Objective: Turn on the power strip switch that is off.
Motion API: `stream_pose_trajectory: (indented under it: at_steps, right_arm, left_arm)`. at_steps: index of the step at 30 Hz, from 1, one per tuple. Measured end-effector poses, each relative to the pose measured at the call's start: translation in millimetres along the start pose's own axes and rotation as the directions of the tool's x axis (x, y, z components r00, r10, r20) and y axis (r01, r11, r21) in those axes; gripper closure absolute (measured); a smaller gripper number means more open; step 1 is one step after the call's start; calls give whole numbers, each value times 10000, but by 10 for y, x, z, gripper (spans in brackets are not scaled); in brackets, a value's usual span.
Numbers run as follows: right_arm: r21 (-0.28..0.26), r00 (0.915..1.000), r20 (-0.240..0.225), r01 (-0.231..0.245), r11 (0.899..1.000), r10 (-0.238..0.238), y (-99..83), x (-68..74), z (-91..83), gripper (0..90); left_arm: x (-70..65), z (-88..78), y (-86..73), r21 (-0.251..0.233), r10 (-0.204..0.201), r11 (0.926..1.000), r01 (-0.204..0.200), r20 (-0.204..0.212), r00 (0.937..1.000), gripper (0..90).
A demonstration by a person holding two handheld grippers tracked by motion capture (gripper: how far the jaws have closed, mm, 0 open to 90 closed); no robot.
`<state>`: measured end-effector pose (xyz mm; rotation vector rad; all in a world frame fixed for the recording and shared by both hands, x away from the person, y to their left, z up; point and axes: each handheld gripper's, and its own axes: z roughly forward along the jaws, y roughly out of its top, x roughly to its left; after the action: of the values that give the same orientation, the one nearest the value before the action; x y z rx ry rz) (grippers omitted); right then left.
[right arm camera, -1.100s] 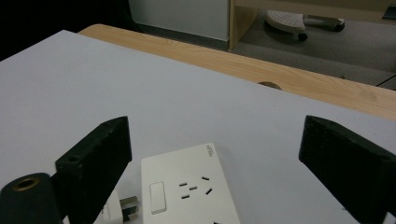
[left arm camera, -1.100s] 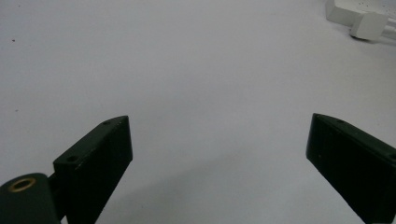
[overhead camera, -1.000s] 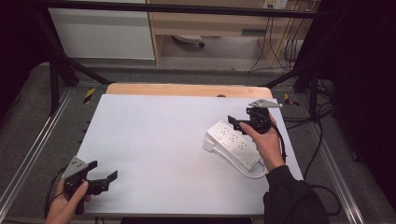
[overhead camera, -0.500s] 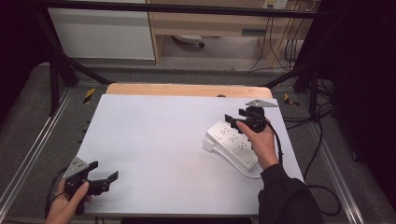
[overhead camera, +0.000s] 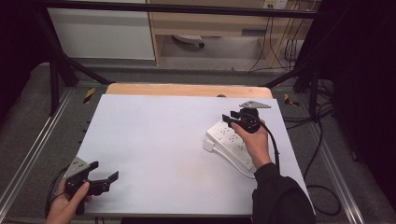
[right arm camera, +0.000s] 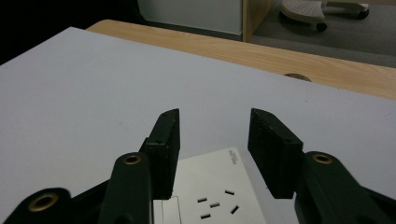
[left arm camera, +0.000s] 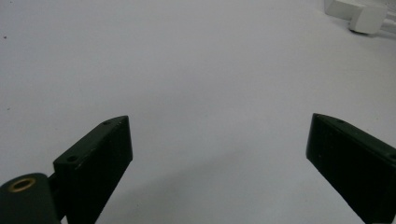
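White power strip (overhead camera: 231,145) under right tool (overhead camera: 230,118), jaws apart, left tool (overhead camera: 103,178) wide open, both empty

2 hand-held grippers over a white worktop (overhead camera: 159,140) with a power strip.

The left hand-held gripper (overhead camera: 102,175) sits low at the near left corner of the worktop, held in the person's left hand (overhead camera: 67,207), its 2 black jaws spread apart and pointing right. The right hand-held gripper (overhead camera: 232,116) hangs over the far end of a white power strip (overhead camera: 229,140) on the right side, gripped by the right hand (overhead camera: 256,140) in a dark sleeve (overhead camera: 280,198); its jaws are too small to judge. A small white plug (overhead camera: 208,145) lies just beside the strip's left edge. The 2 grippers are well apart.
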<state>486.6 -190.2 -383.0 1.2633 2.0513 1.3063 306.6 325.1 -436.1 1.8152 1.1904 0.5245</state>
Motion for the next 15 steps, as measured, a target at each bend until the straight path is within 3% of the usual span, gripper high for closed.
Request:
stream_pose_trajectory:
  at_steps: [15]
  right_arm:
    - [263,9994,-144,306,9992,-302,-129,101,98,685]
  left_arm:
    - [3,-1,-2,-7,9,10000,-9,5,10000,69]
